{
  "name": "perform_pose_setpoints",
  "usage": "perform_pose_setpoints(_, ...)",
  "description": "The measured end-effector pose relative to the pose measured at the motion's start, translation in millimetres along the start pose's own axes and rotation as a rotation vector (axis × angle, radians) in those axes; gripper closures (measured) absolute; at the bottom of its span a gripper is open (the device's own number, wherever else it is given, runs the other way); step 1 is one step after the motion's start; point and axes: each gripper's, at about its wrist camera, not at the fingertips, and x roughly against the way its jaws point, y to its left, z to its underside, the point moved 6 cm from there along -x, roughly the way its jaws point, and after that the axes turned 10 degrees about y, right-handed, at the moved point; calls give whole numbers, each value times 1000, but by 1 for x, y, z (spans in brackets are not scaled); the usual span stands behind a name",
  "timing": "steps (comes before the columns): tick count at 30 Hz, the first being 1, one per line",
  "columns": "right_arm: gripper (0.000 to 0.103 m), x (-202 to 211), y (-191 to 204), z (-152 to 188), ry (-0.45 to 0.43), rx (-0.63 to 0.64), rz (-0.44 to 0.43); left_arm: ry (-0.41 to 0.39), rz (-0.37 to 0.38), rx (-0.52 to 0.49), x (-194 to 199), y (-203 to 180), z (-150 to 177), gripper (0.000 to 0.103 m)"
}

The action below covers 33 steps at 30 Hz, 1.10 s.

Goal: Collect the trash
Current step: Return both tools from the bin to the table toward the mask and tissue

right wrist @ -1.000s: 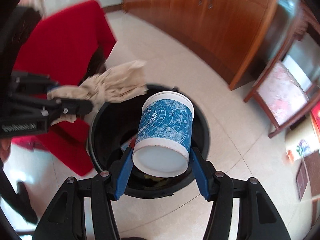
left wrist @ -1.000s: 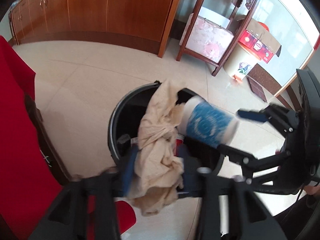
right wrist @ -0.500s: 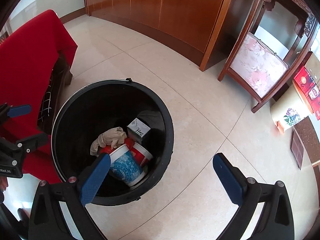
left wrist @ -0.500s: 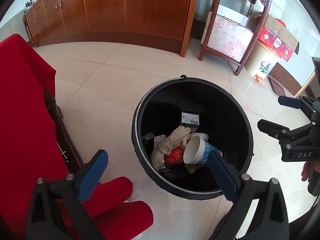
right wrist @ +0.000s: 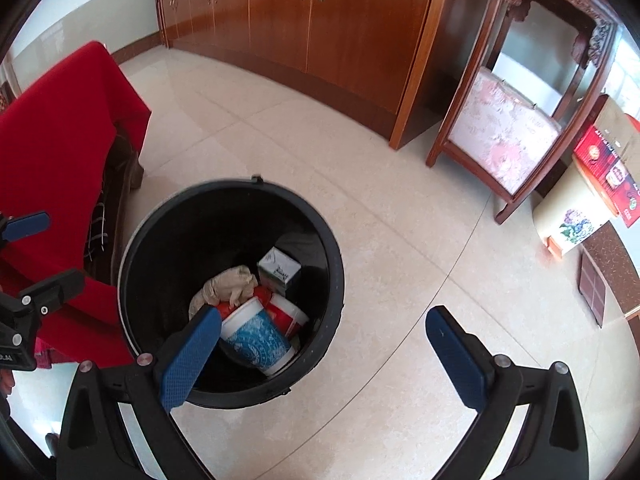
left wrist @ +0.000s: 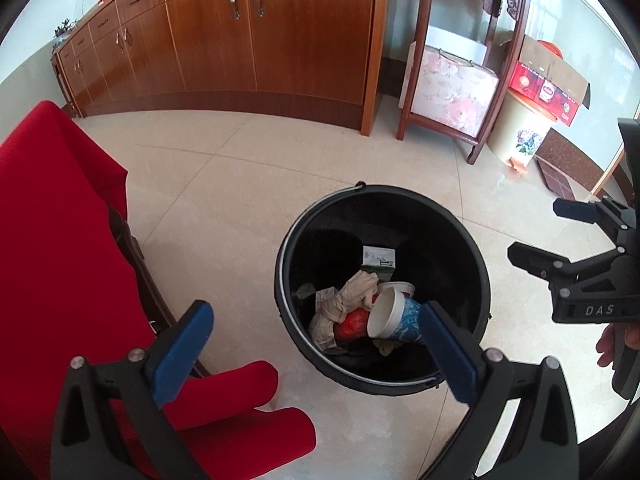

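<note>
- Left wrist view: the only clear writing is "DAS" in pale letters on the black body of the right gripper (left wrist: 580,236), which enters from the right edge with its jaws spread and nothing between them.
- The red carton (left wrist: 546,90) on the pale bin by the window carries printing too small to read; so does the small white box (left wrist: 379,258) inside the black trash bin (left wrist: 382,380).
- The left gripper (left wrist: 316,344) has its jaws spread to their widest and holds nothing; they have just been opening.
- A second ago the crumpled beige paper (left wrist: 352,298) was pinched between these blue pads; it now lies at the bottom of the bin, beside the blue-patterned cup (left wrist: 394,318), which lies on its side.
- Right wrist view: the right gripper (right wrist: 328,348) is fully spread and empty, its jaws just opened.
- A second ago it clamped the blue-patterned cup (right wrist: 258,338) over the bin; the cup now rests inside the trash bin (right wrist: 334,280), against a red-and-white cup (right wrist: 288,316), with the beige paper (right wrist: 226,286) and white box (right wrist: 278,270) just behind.
- The box's label and the carton (right wrist: 610,172) lettering are illegible.
- The left gripper (right wrist: 30,252) shows at the left edge, open.
</note>
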Motion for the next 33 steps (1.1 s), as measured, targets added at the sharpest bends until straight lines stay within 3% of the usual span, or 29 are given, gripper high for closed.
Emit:
perform_pose_setpoints(14, 0, 38, 3, 9, -64, -33, 4, -68, -30, 1, 56, 3, 4, 0)
perform_pose_setpoints(20, 0, 72, 14, 14, -142, -60, 2, -108, -35, 18, 85, 8, 13, 0)
perform_pose_setpoints(24, 0, 105, 21, 20, -220, -70, 4, -147, -38, 41, 111, 20, 23, 0)
perform_pose_setpoints(33, 0, 151, 62, 22, -307, -34, -55, -211, -78, 131, 153, 65, 47, 0)
